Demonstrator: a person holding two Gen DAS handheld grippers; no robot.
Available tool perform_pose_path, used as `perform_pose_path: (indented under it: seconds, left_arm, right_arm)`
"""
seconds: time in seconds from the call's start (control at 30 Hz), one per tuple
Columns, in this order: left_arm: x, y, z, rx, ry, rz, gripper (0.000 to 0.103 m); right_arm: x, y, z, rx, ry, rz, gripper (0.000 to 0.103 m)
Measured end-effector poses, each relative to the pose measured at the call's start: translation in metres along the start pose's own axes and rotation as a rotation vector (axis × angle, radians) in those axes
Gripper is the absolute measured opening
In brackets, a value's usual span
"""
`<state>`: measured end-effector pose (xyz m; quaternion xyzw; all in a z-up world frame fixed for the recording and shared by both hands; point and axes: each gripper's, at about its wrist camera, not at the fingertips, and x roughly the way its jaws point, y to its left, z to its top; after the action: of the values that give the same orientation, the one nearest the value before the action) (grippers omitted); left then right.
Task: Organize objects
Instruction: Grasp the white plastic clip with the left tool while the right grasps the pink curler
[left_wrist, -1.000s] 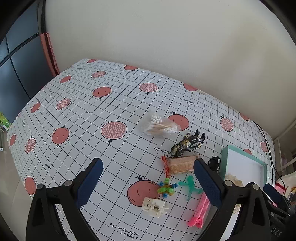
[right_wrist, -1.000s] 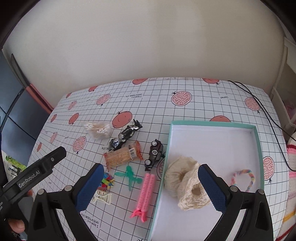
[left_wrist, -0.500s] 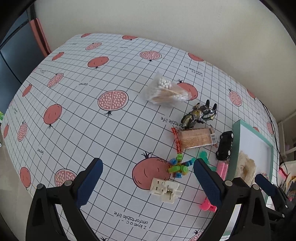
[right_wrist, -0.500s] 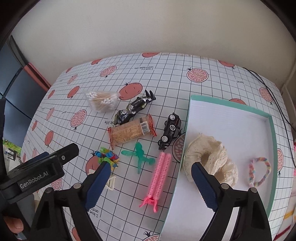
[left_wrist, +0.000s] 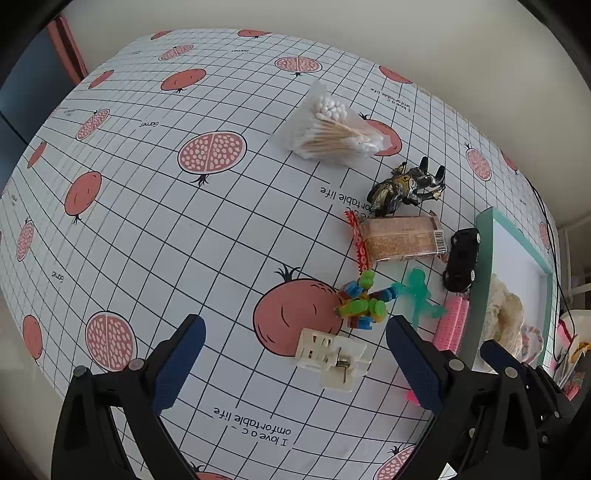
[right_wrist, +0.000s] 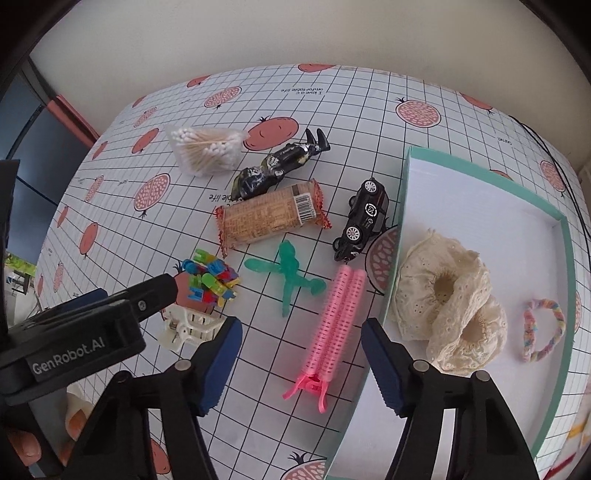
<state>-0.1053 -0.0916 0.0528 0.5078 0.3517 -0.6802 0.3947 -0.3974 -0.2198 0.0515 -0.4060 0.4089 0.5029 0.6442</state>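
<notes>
Here the right gripper (right_wrist: 301, 341) hangs wide open and empty, its 2 blue pads on either side of a pink hair clip (right_wrist: 334, 325) on the checked tablecloth (right_wrist: 369, 110). The left gripper (left_wrist: 293, 345) is equally spread and empty, with a white plastic clip (left_wrist: 330, 356) lying between its pads. Just past that clip: a cluster of coloured blocks (left_wrist: 364, 304) and a green figure (left_wrist: 417, 295). Further out lie a wrapped snack bar (right_wrist: 269, 218), a black toy car (right_wrist: 364, 219), a dark toy motorbike (right_wrist: 277, 170) and a bag of cotton swabs (right_wrist: 205, 147). Right of the hair clip, a teal-rimmed box (right_wrist: 480, 177) holds 2 cream lace scrunchies (right_wrist: 448, 302) and a pastel hair tie (right_wrist: 543, 328).
</notes>
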Motion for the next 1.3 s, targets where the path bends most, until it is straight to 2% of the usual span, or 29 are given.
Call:
perform_pose_path:
  seconds: [0.17,0.3,0.53,0.57,0.6,0.63,0.7,0.9,1.03,1.3]
  left_arm:
    - [0.001,-0.004,0.004,0.001,0.015,0.001,0.097]
    - [0.004,-0.006,0.003,0.003,0.032,0.006,0.091]
    - [0.009,-0.014,0.001,0.026,0.052,0.009,0.089]
    - [0.009,-0.015,0.0,0.031,0.053,0.011,0.086]
    - [0.01,-0.017,0.0,0.035,0.058,0.012,0.077]
    - [0.012,-0.018,-0.001,0.038,0.066,0.01,0.073]
    - [0.015,-0.02,-0.002,0.039,0.078,0.009,0.072]
    - [0.026,-0.022,-0.004,0.028,0.112,-0.004,0.054]
    - [0.029,-0.023,-0.004,0.03,0.122,0.002,0.048]
    - [0.029,-0.025,-0.003,0.024,0.11,0.02,0.047]
  right_arm:
    - [0.007,-0.002,-0.002,0.009,0.017,0.014,0.061]
    - [0.011,-0.004,-0.003,-0.002,0.019,0.018,0.055]
    - [0.017,-0.007,-0.004,0.002,0.04,-0.012,0.052]
    - [0.017,-0.008,-0.005,0.0,0.042,-0.016,0.052]
    - [0.019,-0.009,-0.005,-0.001,0.046,-0.018,0.052]
    - [0.02,-0.009,-0.005,-0.001,0.049,-0.02,0.052]
    - [0.022,-0.009,-0.006,-0.001,0.054,-0.02,0.052]
    - [0.027,-0.006,-0.007,-0.021,0.065,-0.037,0.046]
    - [0.033,-0.006,-0.008,-0.023,0.077,-0.047,0.04]
    - [0.038,-0.009,-0.01,-0.016,0.077,-0.035,0.038]
